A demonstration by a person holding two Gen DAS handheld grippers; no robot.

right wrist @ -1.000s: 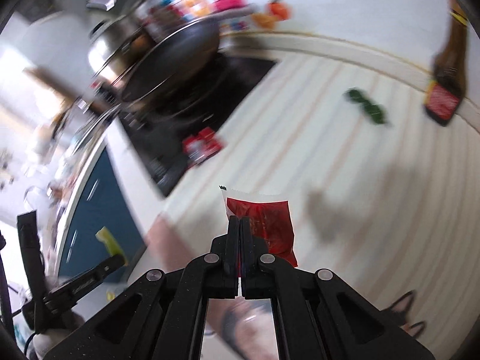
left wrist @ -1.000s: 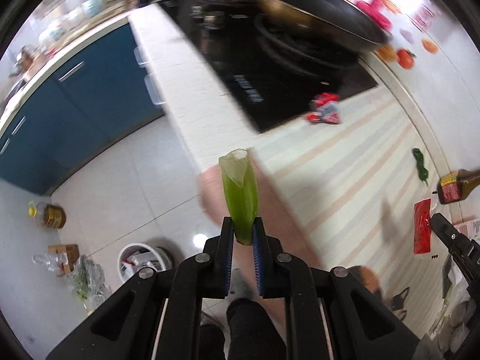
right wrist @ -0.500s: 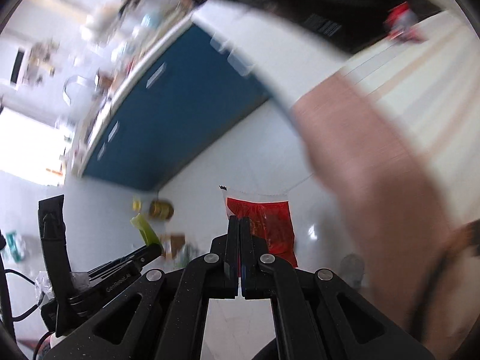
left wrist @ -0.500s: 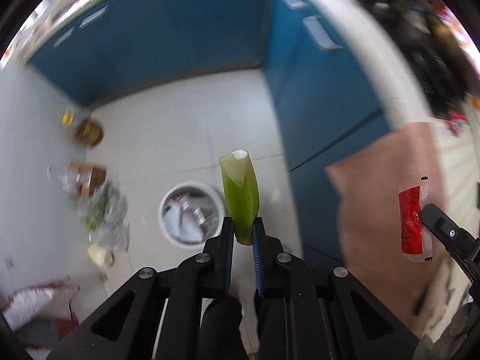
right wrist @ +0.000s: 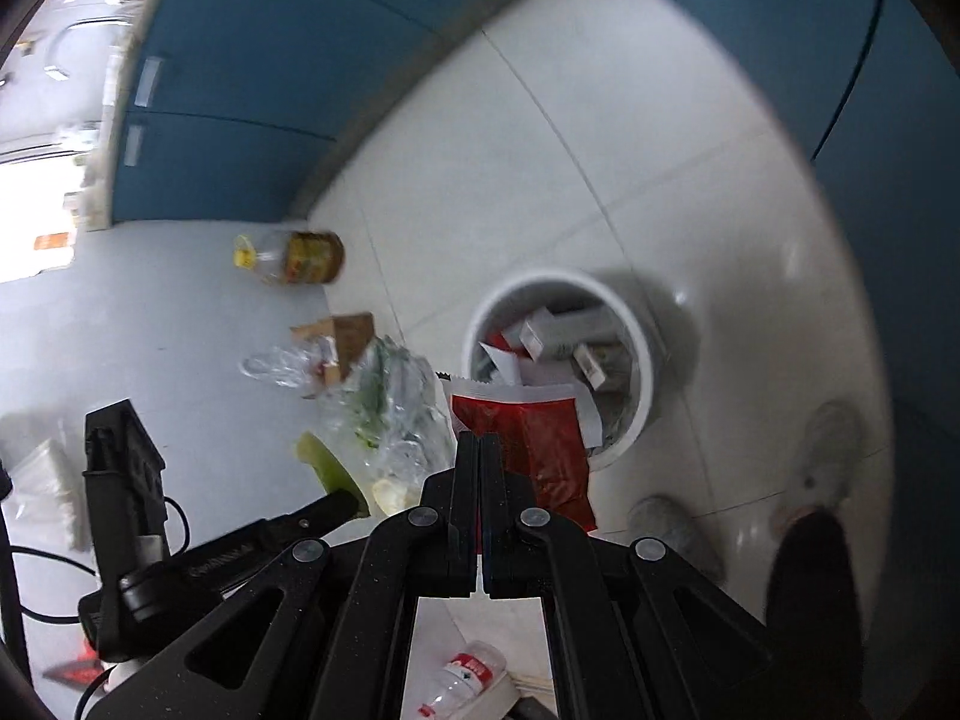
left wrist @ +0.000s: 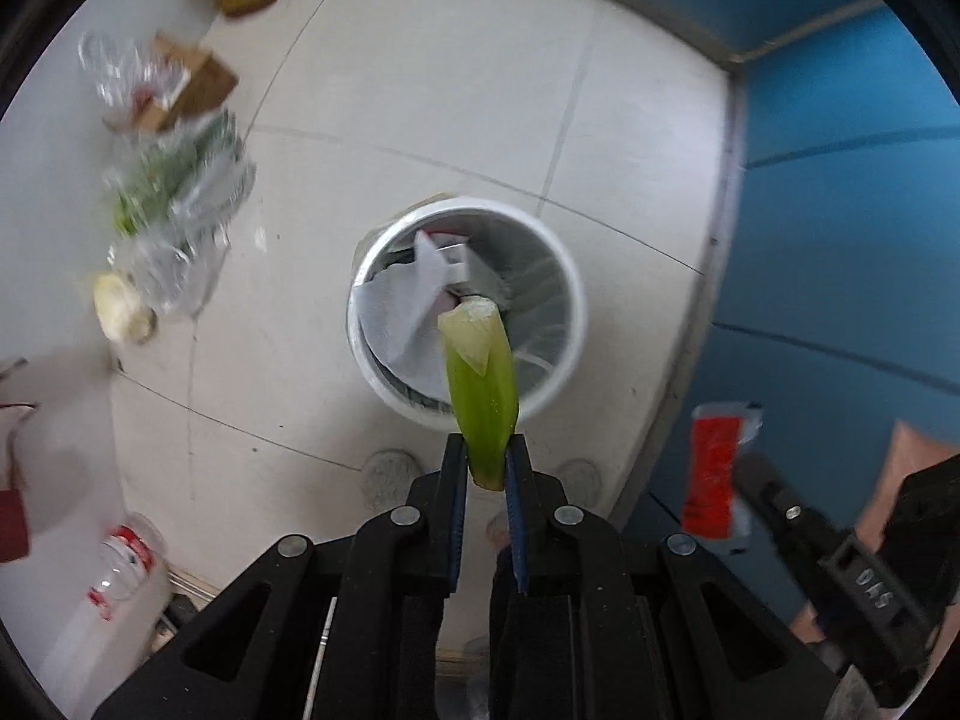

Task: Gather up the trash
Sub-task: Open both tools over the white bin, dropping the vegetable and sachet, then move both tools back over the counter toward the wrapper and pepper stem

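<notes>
Left gripper pinches green stalk over bin — right gripper clamps red sachet.

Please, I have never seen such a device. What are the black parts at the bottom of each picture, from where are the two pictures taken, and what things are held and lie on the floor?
A person holds a two-finger gripper in each hand; each carries a camera looking along its fingers. Both look down at a kitchen floor. The left gripper is shut on a green vegetable stalk above a white trash bin with paper inside. The right gripper is shut on a red sauce packet near the same bin. An oil bottle, a cardboard box and a clear plastic bag lie on the floor.
</notes>
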